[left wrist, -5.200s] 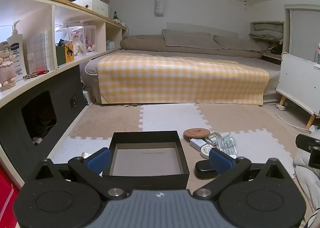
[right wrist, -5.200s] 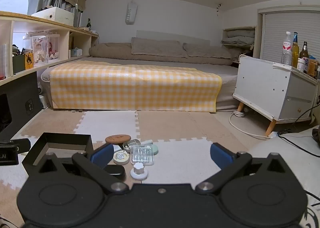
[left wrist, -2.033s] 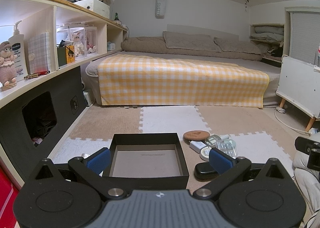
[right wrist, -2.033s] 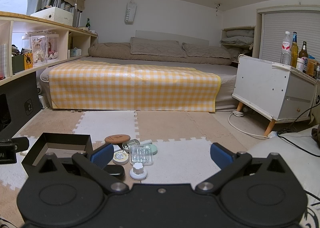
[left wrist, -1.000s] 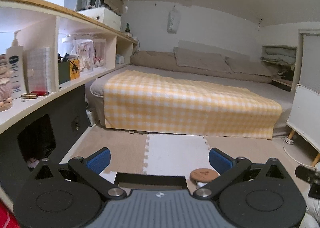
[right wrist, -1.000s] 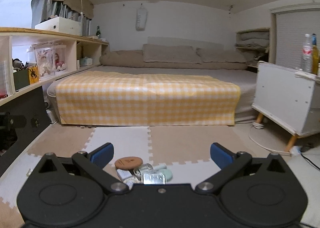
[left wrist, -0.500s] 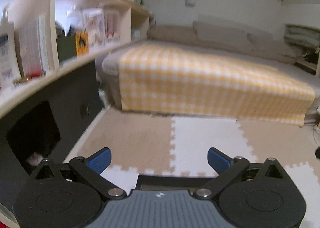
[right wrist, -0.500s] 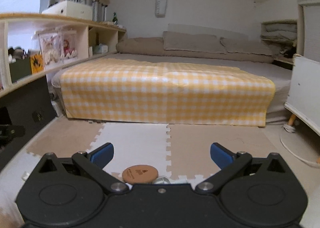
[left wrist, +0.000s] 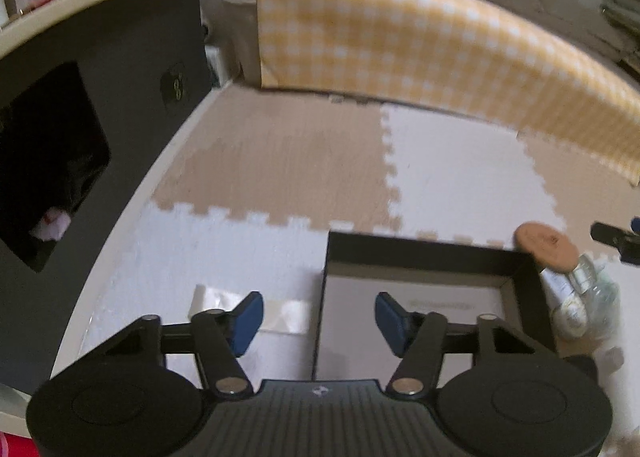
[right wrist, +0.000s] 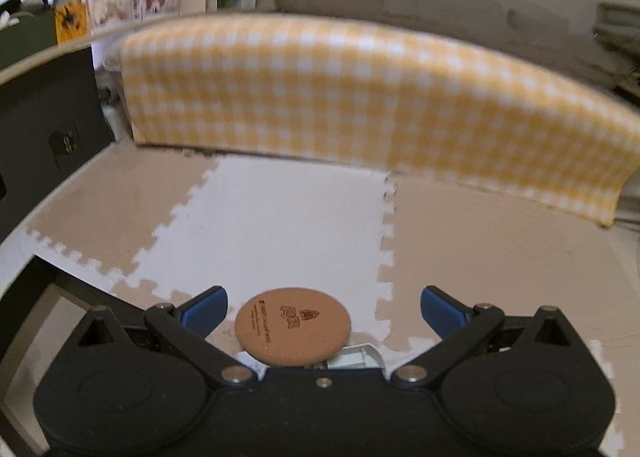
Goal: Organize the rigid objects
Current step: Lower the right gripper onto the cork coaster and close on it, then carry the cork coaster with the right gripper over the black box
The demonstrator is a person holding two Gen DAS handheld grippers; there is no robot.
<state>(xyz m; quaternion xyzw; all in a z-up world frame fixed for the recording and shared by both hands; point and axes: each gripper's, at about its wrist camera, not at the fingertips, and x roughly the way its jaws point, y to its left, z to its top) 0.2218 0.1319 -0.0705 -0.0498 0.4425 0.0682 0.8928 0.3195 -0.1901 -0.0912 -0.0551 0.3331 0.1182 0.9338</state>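
1. My left gripper [left wrist: 319,321] points down at the floor mats; its jaws have just been closing and now stand partly apart; the left wall of the black box [left wrist: 520,263] lies between the blue pads in view, but I see no pad pressing on it, so I record nothing held.

2. The black box sits open on the puzzle mat [left wrist: 280,161]; its pale bottom is bare where I can see it; a flat white packet [left wrist: 256,307] lies on the mat just beside the box's left wall.

3. My right gripper [right wrist: 323,307] has its jaws spread wide; the round cork coaster [right wrist: 293,331] lies between the pads in view, touching neither; I hold nothing on this side.

4. The coaster lies flat on the mat near the box's far right corner; a pale plastic case [right wrist: 356,357] shows partly under the coaster's near edge.

5. In the left view, a cluster of small items [left wrist: 576,293] lies against the box's right wall; blur prevents me from identifying them singly.

6. The yellow checked cover [right wrist: 360,97] hangs over the bed edge beyond the mats; a dark cabinet [left wrist: 80,117] stands at left.
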